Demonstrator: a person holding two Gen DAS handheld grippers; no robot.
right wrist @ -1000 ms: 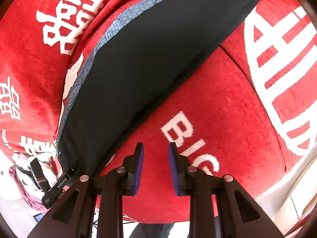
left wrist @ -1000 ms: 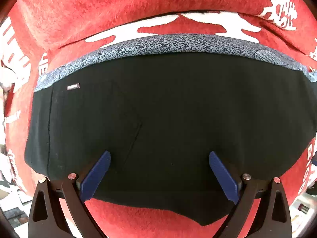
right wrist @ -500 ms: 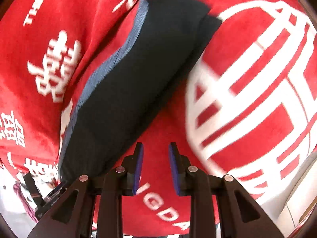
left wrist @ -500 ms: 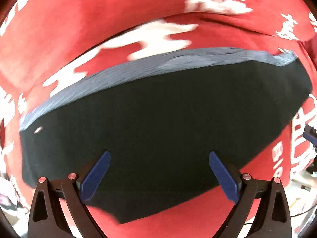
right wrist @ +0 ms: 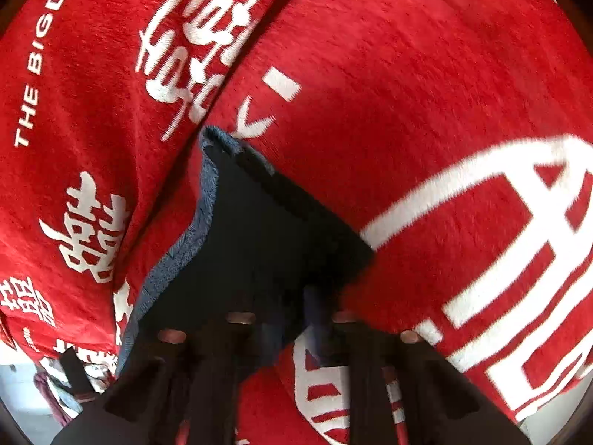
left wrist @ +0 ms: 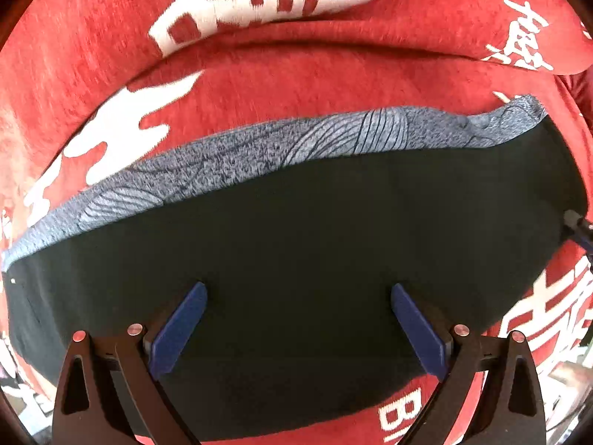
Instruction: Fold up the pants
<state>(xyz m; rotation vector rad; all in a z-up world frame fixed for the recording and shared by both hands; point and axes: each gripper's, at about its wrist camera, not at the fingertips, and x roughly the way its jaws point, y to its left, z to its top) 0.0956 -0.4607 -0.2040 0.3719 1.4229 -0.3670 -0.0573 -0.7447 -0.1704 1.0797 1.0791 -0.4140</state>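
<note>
The right hand-held gripper is seen with its fingers drawn together and blurred, the jaws closing at this very moment right at the near corner of the black pants. Dark cloth lies at the fingertips, though through the blur it cannot be told whether any of it is caught between the pads. A second ago those jaws were held slightly apart over bare red fabric, beside the pants; now the end of the garment has been reached, which reads as a pinch being made to start a fold.

The left hand-held gripper is held wide open, pointed straight down over the pants, nothing between its blue pads. Its opening is unchanged from the earlier frames, but a different stretch of the garment is framed beneath it: the small light tag once seen near the upper left is now pushed to the far left edge.

The pants are laid flat as a long dark band, a blue-grey patterned strip running along the far edge, on a red blanket printed with white characters. No fold is yet made here; the task is judged to be at its early grasping stage.
</note>
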